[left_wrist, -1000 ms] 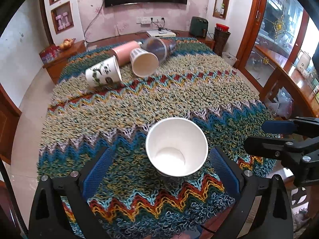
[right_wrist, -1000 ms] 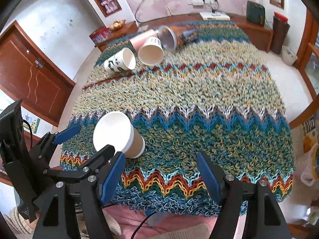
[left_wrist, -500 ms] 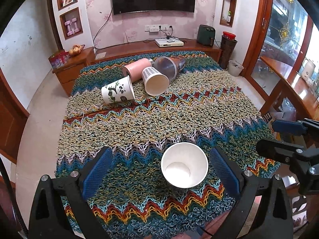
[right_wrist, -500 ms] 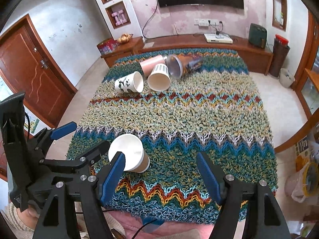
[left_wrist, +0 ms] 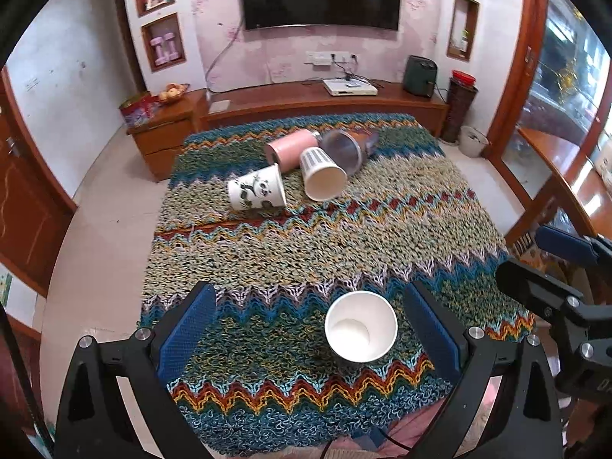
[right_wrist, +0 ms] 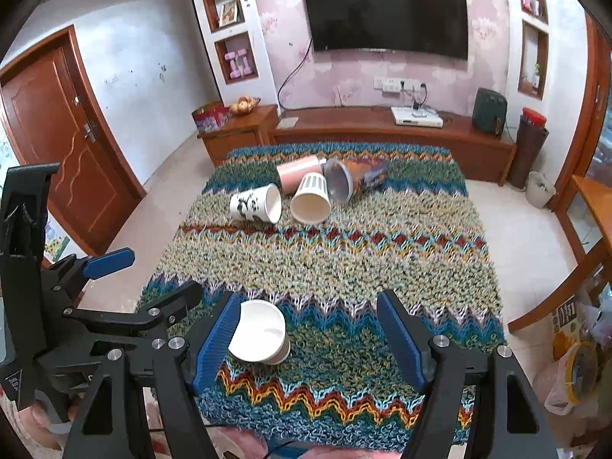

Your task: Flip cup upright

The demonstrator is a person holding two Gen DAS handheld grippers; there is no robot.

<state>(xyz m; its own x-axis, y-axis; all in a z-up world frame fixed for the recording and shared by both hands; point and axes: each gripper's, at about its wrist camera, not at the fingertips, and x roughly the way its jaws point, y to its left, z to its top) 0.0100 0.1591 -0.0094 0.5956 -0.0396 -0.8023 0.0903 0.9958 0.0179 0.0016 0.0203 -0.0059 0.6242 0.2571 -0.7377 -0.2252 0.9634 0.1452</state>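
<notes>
A white paper cup stands upright near the table's front edge, mouth up; it also shows in the right wrist view. My left gripper is open and empty, raised above the cup, which sits between its blue pads. My right gripper is open and empty, to the right of the cup. Several cups lie on their sides at the far end: a panda cup, a striped paper cup, a pink cup and a clear tumbler.
The table wears a zigzag knitted cloth. A wooden TV cabinet stands beyond it, a door at left, a glass cabinet at right.
Both grippers have pulled back and up from the table. The upright white cup stays in place and now looks smaller and farther away.
</notes>
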